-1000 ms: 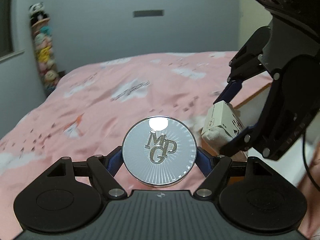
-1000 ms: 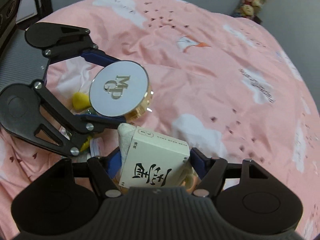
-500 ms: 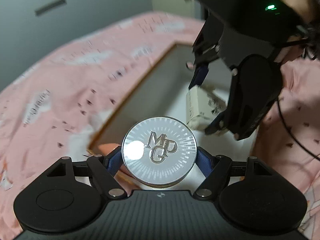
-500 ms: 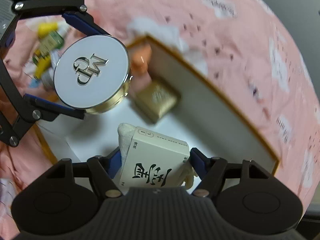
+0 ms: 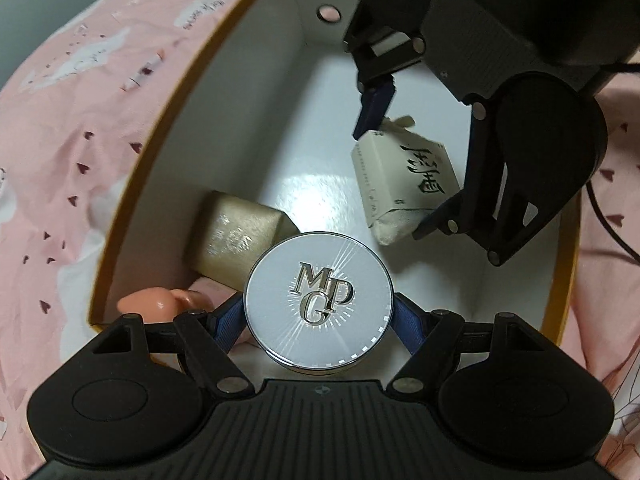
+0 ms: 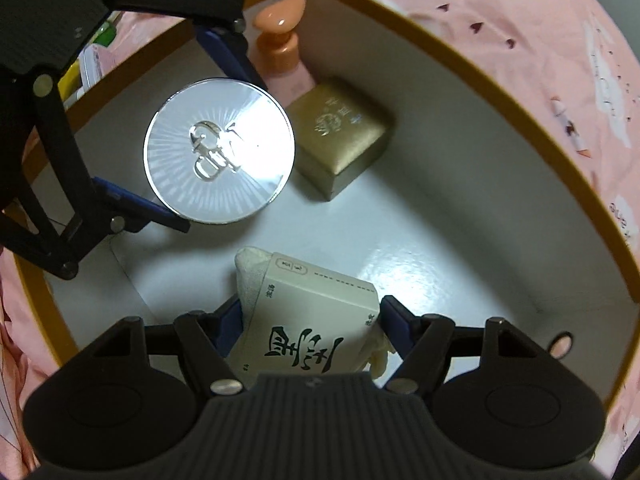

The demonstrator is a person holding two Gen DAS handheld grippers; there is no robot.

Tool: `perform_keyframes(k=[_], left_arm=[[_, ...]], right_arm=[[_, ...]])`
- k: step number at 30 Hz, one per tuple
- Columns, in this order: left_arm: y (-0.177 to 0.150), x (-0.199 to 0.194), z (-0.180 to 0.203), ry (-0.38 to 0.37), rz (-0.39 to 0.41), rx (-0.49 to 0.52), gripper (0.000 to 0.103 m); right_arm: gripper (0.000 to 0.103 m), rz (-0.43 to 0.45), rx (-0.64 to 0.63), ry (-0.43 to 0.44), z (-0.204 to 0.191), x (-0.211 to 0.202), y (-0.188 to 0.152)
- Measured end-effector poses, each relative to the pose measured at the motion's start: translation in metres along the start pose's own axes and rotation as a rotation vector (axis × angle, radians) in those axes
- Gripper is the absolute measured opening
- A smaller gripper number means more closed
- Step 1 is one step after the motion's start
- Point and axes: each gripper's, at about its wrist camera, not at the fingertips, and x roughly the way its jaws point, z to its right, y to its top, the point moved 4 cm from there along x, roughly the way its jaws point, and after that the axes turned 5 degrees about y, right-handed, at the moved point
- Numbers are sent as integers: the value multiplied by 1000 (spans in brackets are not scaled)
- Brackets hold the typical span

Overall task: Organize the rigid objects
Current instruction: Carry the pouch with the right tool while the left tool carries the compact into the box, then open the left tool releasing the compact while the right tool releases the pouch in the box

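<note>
My left gripper [image 5: 319, 320] is shut on a round silver compact [image 5: 319, 305] with raised letters on its lid; the compact [image 6: 219, 150] hangs above the white floor of an open box [image 5: 304, 92]. My right gripper [image 6: 312, 322] is shut on a cream carton with black brush characters [image 6: 312, 332], wrapped partly in white cloth. From the left wrist view this carton [image 5: 404, 178] hangs over the box's right half. Both grippers point down into the box [image 6: 440, 216].
A gold case [image 6: 340, 136] lies on the box floor near the far corner, beside a peach-capped bottle [image 6: 280, 36]. The box has tan rims and a finger hole [image 5: 327, 12] in one wall. Pink bedding [image 5: 60, 128] surrounds it; small items [image 6: 90, 60] lie outside its left wall.
Both grippers have come down from above the bed and swung over the box, with the compact and the carton still in them. The box interior now fills both views.
</note>
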Motion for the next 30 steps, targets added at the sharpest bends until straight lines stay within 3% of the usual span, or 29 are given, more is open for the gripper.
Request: perform_keyframes(k=[10, 25, 30], left_arm=[[-5, 25, 8, 28, -80, 32, 88], [-15, 14, 16, 51, -52, 52, 92], [-15, 7, 13, 36, 8, 10, 93]], right_arm=[[71, -14, 2, 7, -4, 8, 3], [72, -31, 24, 1, -2, 12, 12], [72, -40, 30, 2, -1, 13, 11]])
